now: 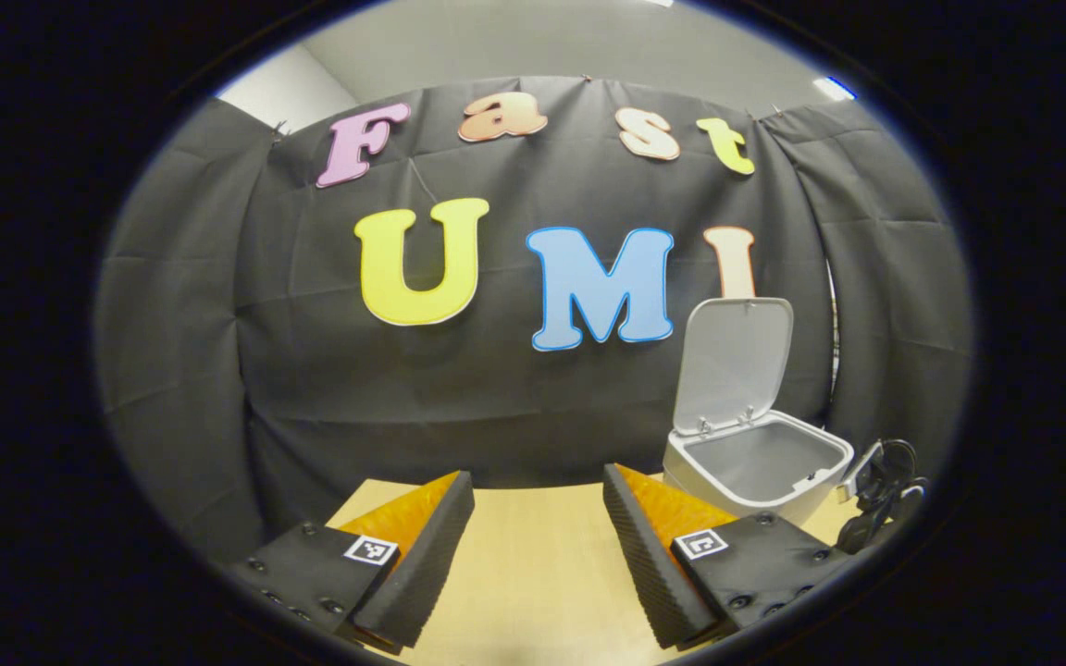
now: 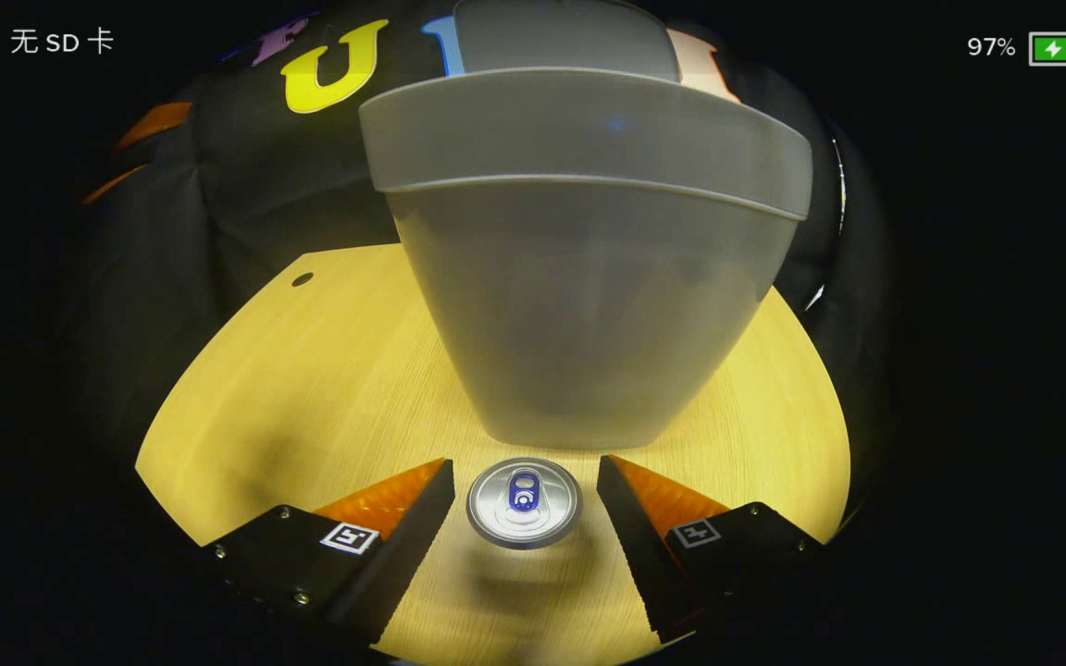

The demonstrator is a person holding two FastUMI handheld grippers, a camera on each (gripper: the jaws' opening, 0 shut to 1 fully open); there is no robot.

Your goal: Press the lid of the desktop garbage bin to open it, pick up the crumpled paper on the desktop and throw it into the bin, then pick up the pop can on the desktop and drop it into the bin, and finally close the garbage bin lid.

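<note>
Right gripper view: right claw [image 2: 526,504] spread wide around the upright pop can [image 2: 524,502], untouched, before the bin [image 2: 588,305]. Left claw [image 1: 538,518] hovers apart over the desk [image 1: 533,573]; lid [image 1: 735,361] raised.

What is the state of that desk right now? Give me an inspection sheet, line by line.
Surface: wooden desktop, bare apart from the items below; a small dark hole near its far left edge.
Job's things: garbage bin with its lid up; pop can upright just in front of the bin.
Clutter: nothing seen.
Grippers: left hand-held gripper open, holding nothing, above the desktop; right hand-held gripper open, one finger on each side of the can, gaps on both sides.
Cables: nothing seen.
Surroundings: black cloth wall behind the desk; a dark object right of the bin, too small to identify.
</note>
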